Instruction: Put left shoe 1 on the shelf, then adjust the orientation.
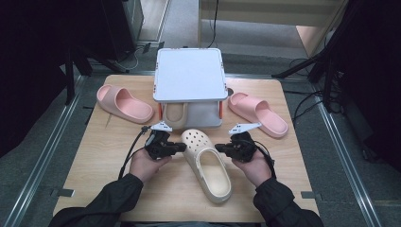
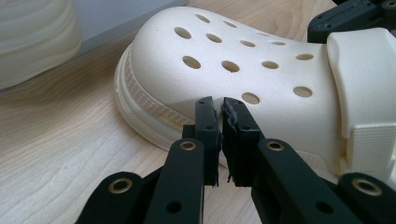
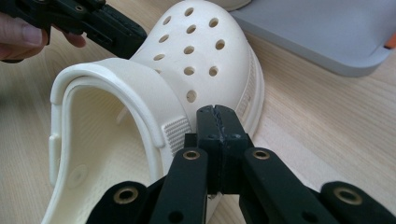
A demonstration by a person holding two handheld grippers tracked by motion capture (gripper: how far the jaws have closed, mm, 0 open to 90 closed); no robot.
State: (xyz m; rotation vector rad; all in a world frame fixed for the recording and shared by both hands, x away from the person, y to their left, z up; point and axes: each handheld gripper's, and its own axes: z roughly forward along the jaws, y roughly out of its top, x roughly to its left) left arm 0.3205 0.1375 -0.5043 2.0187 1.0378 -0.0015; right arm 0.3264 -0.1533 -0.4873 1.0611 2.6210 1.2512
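A cream foam clog with round vent holes lies at the centre of the light wood-grain worktop, toe toward 11 o'clock, heel toward 5 o'clock. No brand mark or writing can be read on it or anywhere else. The left gripper sits at the clog's 9 o'clock side, its black jaws pressed nearly together with nothing between them, tips just beside the toe's ribbed edge in the left gripper view. The right gripper is at the clog's 3 o'clock side, jaws clenched flat against each other, empty, close by the strap's textured end. At 12 o'clock stands a white square-topped stand with orange posts, sheltering a second cream clog. One pink foam slide lies at 10 o'clock, another pink slide at 2 o'clock.
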